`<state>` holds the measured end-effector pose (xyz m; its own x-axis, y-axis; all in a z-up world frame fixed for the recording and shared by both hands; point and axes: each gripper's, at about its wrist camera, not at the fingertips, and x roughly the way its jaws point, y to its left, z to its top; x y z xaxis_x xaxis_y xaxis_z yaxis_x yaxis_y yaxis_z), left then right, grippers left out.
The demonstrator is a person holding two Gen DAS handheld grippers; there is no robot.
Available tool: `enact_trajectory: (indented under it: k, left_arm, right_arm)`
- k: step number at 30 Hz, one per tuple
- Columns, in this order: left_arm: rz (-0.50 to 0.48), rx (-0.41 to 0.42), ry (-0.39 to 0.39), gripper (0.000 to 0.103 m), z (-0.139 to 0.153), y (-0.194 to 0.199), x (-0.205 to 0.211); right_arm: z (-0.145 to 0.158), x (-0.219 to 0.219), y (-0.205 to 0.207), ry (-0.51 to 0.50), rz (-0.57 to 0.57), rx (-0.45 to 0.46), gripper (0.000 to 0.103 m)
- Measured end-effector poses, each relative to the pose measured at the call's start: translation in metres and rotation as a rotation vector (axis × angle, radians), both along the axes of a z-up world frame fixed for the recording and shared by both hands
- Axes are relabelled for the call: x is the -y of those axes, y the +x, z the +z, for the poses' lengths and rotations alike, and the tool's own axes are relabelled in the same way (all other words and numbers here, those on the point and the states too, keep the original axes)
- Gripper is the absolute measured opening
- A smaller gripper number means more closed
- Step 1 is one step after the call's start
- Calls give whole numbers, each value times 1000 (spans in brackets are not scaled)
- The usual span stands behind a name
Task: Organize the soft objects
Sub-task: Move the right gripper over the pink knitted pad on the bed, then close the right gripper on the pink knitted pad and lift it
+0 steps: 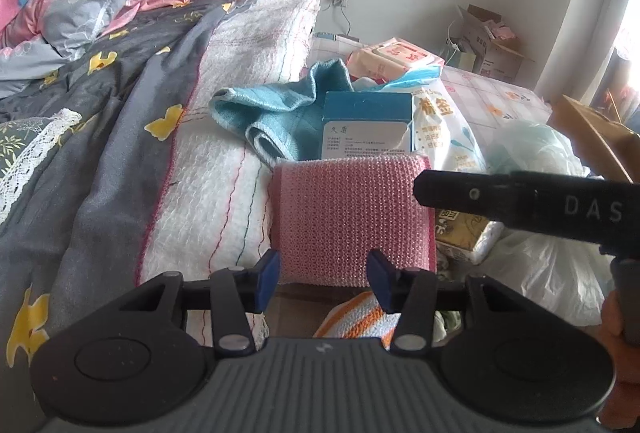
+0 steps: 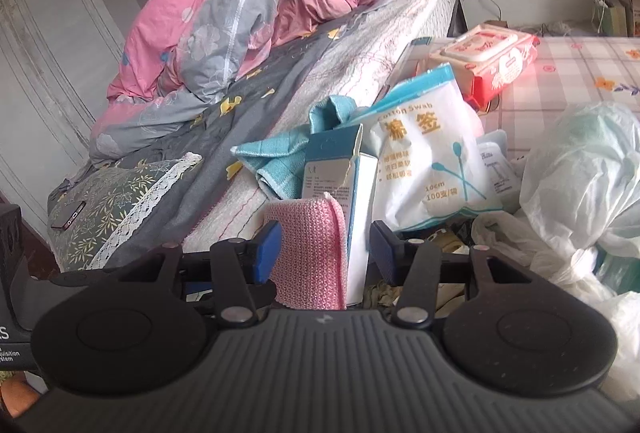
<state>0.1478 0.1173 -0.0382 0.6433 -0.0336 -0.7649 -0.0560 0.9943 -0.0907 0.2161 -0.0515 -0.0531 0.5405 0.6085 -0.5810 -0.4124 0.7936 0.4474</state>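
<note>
1. I am at the start of a pick: both my grippers close in on a pink knitted scrub pad (image 1: 352, 217) that stands on edge among clutter beside the bed (image 1: 224, 161), against a blue and white box (image 1: 366, 125).
2. My left gripper (image 1: 324, 275) has its jaws partly apart around the pad's lower edge; the pads do not visibly press it.
3. My right gripper (image 2: 326, 251) is also partly apart, with the pad's narrow side between the jaws; I cannot tell whether the left pad touches it.
4. Next, I judge, one gripper must clamp fully and lift without toppling the box.
5. The left view shows the pad's broad face and my right gripper's arm crossing in.
6. Only the right view shows the cotton swab bag (image 2: 428, 161) whole and a phone (image 2: 67, 219) on a pillow.
</note>
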Motion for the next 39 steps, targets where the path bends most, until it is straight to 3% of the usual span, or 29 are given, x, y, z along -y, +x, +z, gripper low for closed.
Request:
enact_trajectory:
  k: [3,7,12,15,20,23,27,35,39]
  left_arm:
    - [-9,-16,-20,49,-2,3,0]
    - [-35,-34,-63,47,-5,1,4]
    - [-59,-80,-121,47,-14,3,8]
    - [-77,-112,-152,50,-20,9,11]
    - [-58,-155,-219,53,-31,17,3]
    - [-56,-146,-239,56,-31,16,0]
    - [-64,-115,-244,63,-27,11,4]
    - [-116,-48,-212,66,-12,2,20]
    - [-127,-17,-150,66,-10,6,33]
  right_arm:
    - [-6,-2,10,0,-17,-14,48]
    - [13,-10,12,-40,-9,102,48]
    - [24,-38,35,-62,87,118,49]
    - [19,-63,48,-144,154,124,49]
    - [6,-72,49,-184,215,66,47]
    - [6,-65,37,-224,210,79,48]
    - [3,-41,32,-202,184,22,46]
    - [-9,8,20,-108,132,-98,44]
    - [-14,18,21,-56,123,-139,42]
